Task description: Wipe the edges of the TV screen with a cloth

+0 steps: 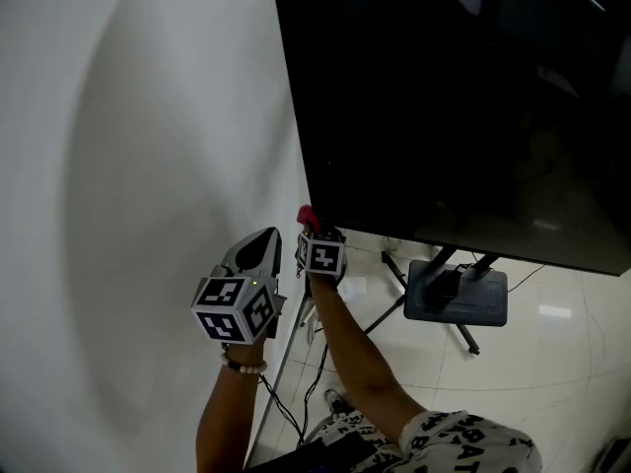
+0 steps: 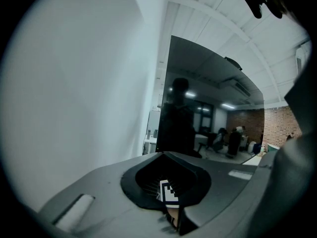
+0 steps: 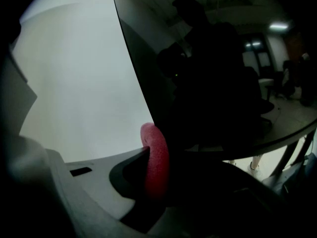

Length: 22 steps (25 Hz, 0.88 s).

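Here the right hand-held gripper clamps a fuzzy red cloth at the TV screen edge; left hand-held gripper closed.

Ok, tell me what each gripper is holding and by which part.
The right gripper is clamped on the red cloth, a folded end sticking out past the jaws at the TV edge. The left gripper holds nothing, jaws together.

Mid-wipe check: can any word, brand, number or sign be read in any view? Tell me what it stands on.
No words, brands or numbers can be read.
Cubes of the left tool and right tool: black-and-white square markers only, no characters.
Print on the shirt: black, letter-like, too small to read.
Edge of the TV screen: no logo shows.
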Each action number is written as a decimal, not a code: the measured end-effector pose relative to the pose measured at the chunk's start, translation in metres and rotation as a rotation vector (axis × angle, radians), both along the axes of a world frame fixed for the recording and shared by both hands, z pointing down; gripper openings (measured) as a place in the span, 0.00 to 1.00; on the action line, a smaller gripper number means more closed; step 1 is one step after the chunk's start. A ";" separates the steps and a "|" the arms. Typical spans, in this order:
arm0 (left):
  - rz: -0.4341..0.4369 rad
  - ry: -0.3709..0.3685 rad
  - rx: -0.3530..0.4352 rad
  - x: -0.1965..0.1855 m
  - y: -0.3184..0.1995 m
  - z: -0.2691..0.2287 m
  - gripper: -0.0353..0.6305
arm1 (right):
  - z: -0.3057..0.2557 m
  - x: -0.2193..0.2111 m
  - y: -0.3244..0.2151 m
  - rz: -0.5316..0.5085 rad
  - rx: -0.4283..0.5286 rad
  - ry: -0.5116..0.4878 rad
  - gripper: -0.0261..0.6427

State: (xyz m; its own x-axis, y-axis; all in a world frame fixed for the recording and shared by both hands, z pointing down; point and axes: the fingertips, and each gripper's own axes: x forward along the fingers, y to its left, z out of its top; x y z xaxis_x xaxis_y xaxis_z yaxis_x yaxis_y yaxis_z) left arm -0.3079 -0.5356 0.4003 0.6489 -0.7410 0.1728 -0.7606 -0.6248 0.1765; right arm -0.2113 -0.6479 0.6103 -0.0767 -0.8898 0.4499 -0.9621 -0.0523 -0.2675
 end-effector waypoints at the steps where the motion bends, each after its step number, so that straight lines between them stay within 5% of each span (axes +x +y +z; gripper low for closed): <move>1: 0.000 0.001 -0.006 0.001 0.000 0.003 0.06 | 0.005 0.000 0.001 0.000 -0.010 -0.006 0.14; 5: 0.008 -0.006 -0.026 0.005 0.002 0.018 0.06 | 0.028 0.005 0.005 0.001 -0.062 -0.054 0.14; 12: 0.034 0.000 -0.039 0.018 0.000 0.024 0.06 | 0.049 0.018 0.013 0.043 -0.078 -0.359 0.14; 22: 0.073 0.017 -0.054 0.032 0.005 0.027 0.06 | 0.042 0.055 0.031 0.084 -0.022 -0.240 0.14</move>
